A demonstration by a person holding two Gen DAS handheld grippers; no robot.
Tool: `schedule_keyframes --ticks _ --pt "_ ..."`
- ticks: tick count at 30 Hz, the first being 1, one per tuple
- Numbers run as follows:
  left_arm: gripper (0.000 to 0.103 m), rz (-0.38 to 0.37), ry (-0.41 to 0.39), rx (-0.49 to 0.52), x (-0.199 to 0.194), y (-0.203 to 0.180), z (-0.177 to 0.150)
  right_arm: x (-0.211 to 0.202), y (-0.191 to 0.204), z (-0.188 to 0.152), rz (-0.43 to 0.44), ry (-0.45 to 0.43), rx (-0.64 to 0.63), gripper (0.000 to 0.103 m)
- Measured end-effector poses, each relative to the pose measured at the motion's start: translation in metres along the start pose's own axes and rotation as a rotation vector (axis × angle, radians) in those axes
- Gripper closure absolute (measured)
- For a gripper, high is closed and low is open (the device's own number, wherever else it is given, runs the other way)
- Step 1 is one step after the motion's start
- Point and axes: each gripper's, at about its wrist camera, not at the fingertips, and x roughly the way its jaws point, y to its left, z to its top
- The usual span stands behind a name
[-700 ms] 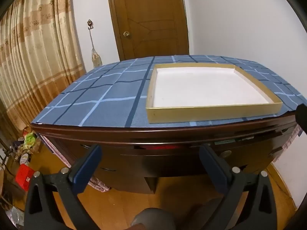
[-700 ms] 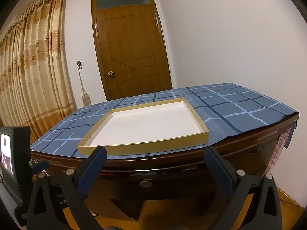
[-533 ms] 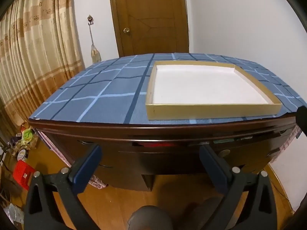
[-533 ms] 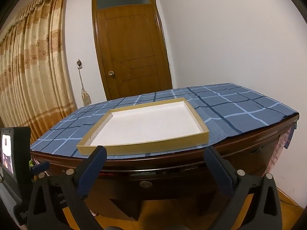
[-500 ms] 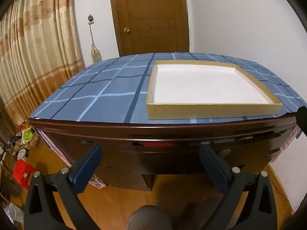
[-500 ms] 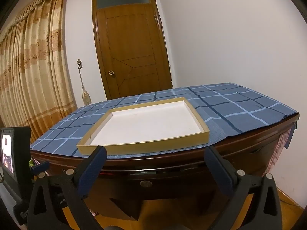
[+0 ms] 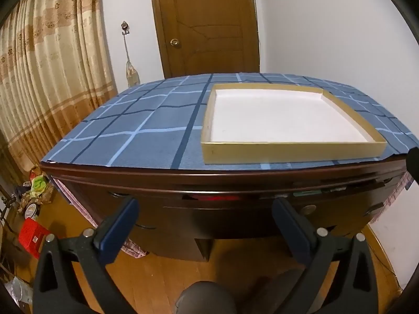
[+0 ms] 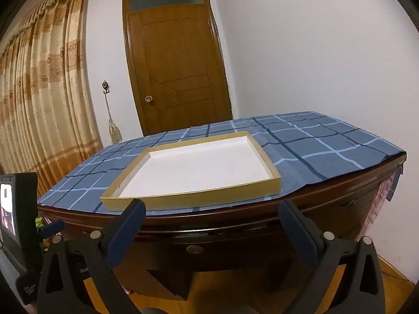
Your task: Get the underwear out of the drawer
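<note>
Drawer [image 7: 235, 204] barely ajar, red contents [image 7: 217, 198] indistinct in shadow

Left view: from my left fingers [image 7: 204, 212], tilted down at the desk [image 7: 235, 180] front and floor [image 7: 162, 277], tray [image 7: 290, 151] to the right. Right view: from my right fingers [image 8: 209, 214], nearer level, lower, tray [image 8: 191, 198] centre-left. Both near the desk [image 8: 235, 219] edge, facing the door [image 7: 209, 26]; shared: tray, cloth [image 7: 146, 141], door [image 8: 178, 73], curtain [image 7: 49, 73].
</note>
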Motion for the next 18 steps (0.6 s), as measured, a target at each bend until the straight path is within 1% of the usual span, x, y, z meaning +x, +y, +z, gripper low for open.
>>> schedule_keyframes --ticks 18 --pt "0.000 0.001 0.002 0.004 0.0009 -0.0027 0.0006 0.0026 -0.0049 -0.0002 -0.004 0.010 0.006 0.000"
